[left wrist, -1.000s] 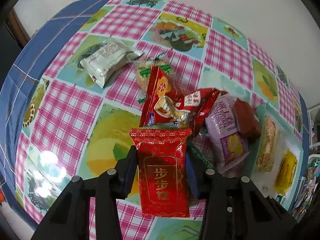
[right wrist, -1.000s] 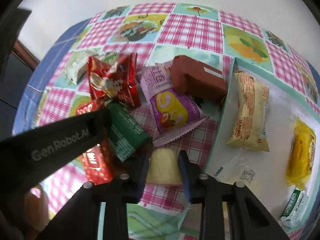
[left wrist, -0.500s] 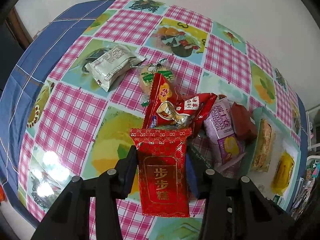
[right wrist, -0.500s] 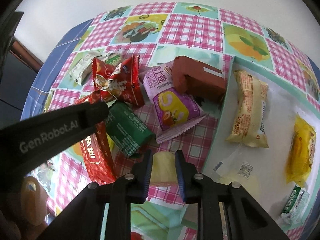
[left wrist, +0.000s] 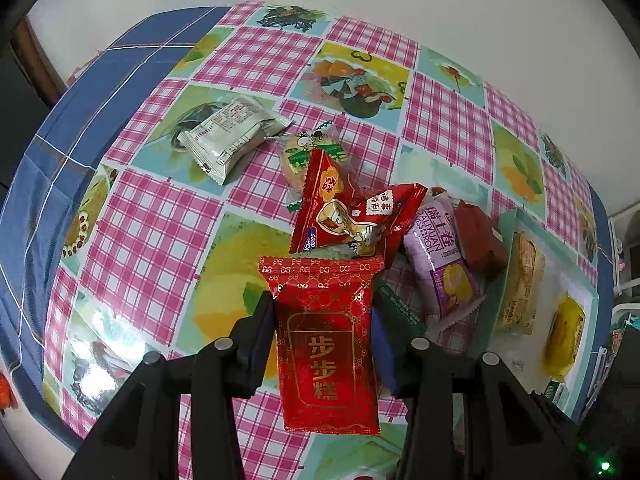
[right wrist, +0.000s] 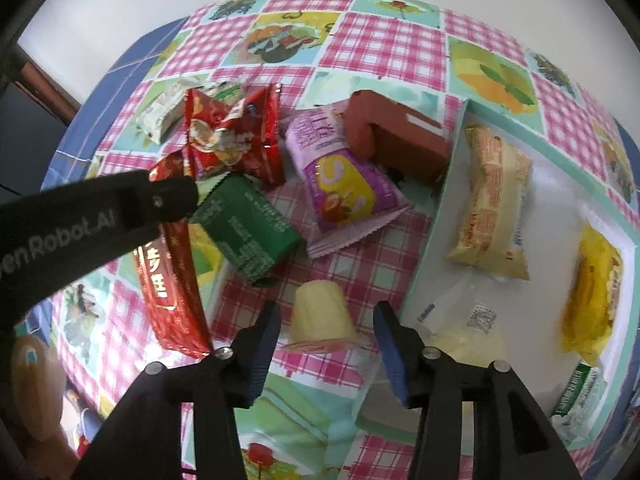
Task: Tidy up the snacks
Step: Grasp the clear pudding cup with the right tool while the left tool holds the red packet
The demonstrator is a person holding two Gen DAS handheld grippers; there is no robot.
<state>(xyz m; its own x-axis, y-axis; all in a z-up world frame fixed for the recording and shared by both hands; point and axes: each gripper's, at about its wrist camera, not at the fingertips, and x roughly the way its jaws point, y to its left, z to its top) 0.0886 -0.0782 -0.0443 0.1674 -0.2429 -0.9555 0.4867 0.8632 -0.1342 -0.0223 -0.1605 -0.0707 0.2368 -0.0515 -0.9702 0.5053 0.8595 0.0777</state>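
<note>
My left gripper point(left wrist: 324, 320) is shut on a red packet with gold characters point(left wrist: 326, 344) and holds it above the checked tablecloth; the packet also shows in the right wrist view point(right wrist: 168, 280). My right gripper point(right wrist: 326, 320) is open, its fingers either side of a pale yellow jelly cup point(right wrist: 320, 312) that lies on the table. A pile of snacks lies ahead: a red crinkled bag point(right wrist: 232, 136), a green packet point(right wrist: 248, 232), a purple packet point(right wrist: 340, 184) and a brown box point(right wrist: 396, 140).
A white tray with a teal rim point(right wrist: 440, 208) on the right holds a long cream packet point(right wrist: 492, 204), a yellow packet point(right wrist: 592, 292) and a clear wrapper point(right wrist: 464, 320). A silver packet point(left wrist: 232, 136) and a round cracker pack point(left wrist: 304, 152) lie farther back. A white wall stands behind.
My right gripper has opened and let go of the yellow jelly cup, which now rests on the table. My left gripper has lifted with the red packet, away from the pile.
</note>
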